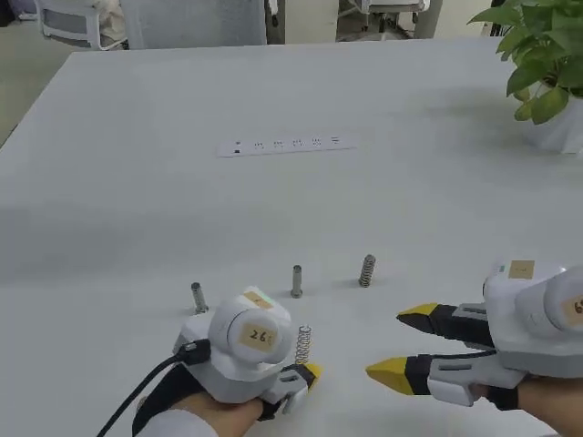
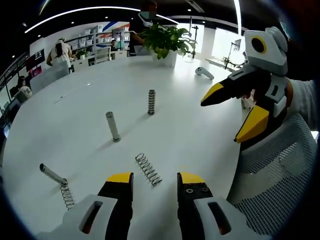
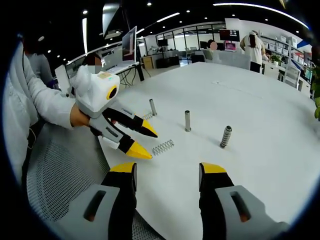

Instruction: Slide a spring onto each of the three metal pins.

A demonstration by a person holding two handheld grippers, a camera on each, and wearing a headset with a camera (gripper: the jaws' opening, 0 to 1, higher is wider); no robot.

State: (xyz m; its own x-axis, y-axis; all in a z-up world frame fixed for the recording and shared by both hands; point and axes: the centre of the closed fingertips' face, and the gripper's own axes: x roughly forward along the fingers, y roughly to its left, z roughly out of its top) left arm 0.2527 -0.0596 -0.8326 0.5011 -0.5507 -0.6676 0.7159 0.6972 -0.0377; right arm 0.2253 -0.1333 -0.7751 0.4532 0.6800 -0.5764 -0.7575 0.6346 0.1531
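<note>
The loose spring [image 2: 148,169] looks light, squashy and roll-prone, so pinch it gently mid-coil; left gripper [image 2: 155,177] and right gripper [image 3: 168,168] jaws both stand open, empty.

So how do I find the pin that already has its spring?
Find the potted plant on the white table, then the row of three pins. It's the end pin nearest the plant, wrapped in coils while its neighbours stand bare.
</note>
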